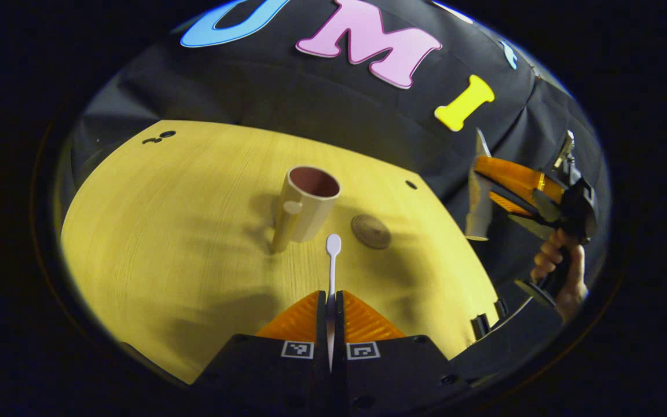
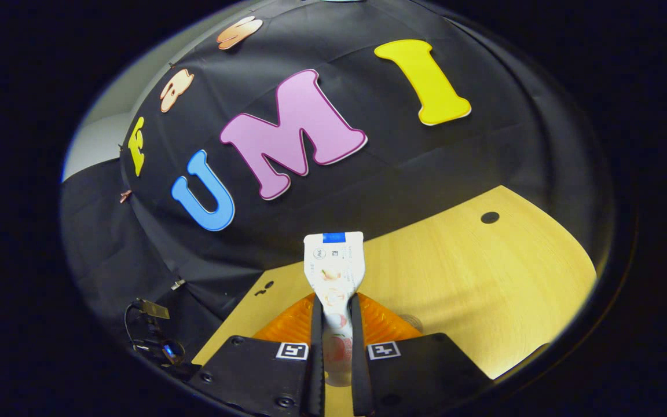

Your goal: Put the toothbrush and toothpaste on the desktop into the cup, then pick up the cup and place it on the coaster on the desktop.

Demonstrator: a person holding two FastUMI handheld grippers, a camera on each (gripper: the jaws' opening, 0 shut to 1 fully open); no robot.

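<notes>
Left gripper (image 1: pixel 332 301): fingers closed together on the toothbrush (image 1: pixel 332 260), which is clamped by its handle and projects straight forward, its white head raised above the desktop (image 1: pixel 154 231) and pointing toward the cup (image 1: pixel 305 208). The cup stands upright near the middle of the desktop, toward the far edge, mouth open, a small knob on its near wall; whether anything lies inside cannot be told. The coaster (image 1: pixel 371 231), a round dark disc, lies flat on the desktop just beside the cup, on the side nearer the desktop's right edge, apart from it. Right gripper (image 2: pixel 333 315): fingers clamped on the toothpaste (image 2: pixel 333 266), both pressing on the tube's lower body, the flat crimped end pointing forward and up. In the left gripper view the same right gripper (image 1: pixel 487 191) is seen held in a hand (image 1: pixel 559 272) off the right edge of the desktop, above it, with the toothpaste (image 1: pixel 478 202) hanging cap-down between its fingers. In the right gripper view the tube is clear of the desktop (image 2: pixel 484 278), near its far edge. A small hole (image 2: pixel 489 218) sits near that edge.
</notes>
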